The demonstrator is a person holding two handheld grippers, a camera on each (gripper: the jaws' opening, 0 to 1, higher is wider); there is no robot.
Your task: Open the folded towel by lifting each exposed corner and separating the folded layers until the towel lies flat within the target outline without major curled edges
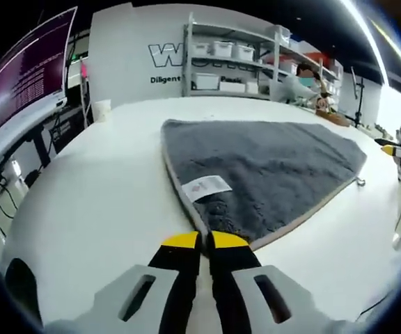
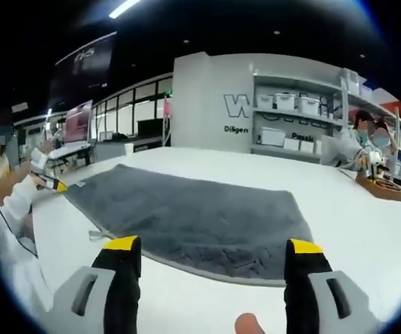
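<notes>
Already the grey towel (image 1: 270, 174) lies spread in a single layer on the white bench (image 1: 96, 209), reaching toward the bench's far edge in the left gripper view, with its care label (image 1: 206, 186) showing near the nearest corner. The left gripper (image 1: 205, 241) has its yellow-tipped jaws closed together right at that near corner; whether a sliver of the towel's edge binding is pinched between them I cannot tell. In the right gripper view the towel (image 2: 186, 216) looks broad and smooth, its near edge running just beyond the right gripper (image 2: 211, 245), whose jaws stand wide apart and hold nothing above the bench (image 2: 367, 223). The left gripper's tip (image 2: 53, 185) also shows at the towel's far corner, at the left of that view, with a small hanging loop (image 2: 95, 235) on the edge nearby.

I judge the unfolding as essentially done: no folded layers or curled edges are visible. No target outline can be made out on the bench, so alignment cannot be confirmed. What seems left is small corner straightening and letting go.
</notes>
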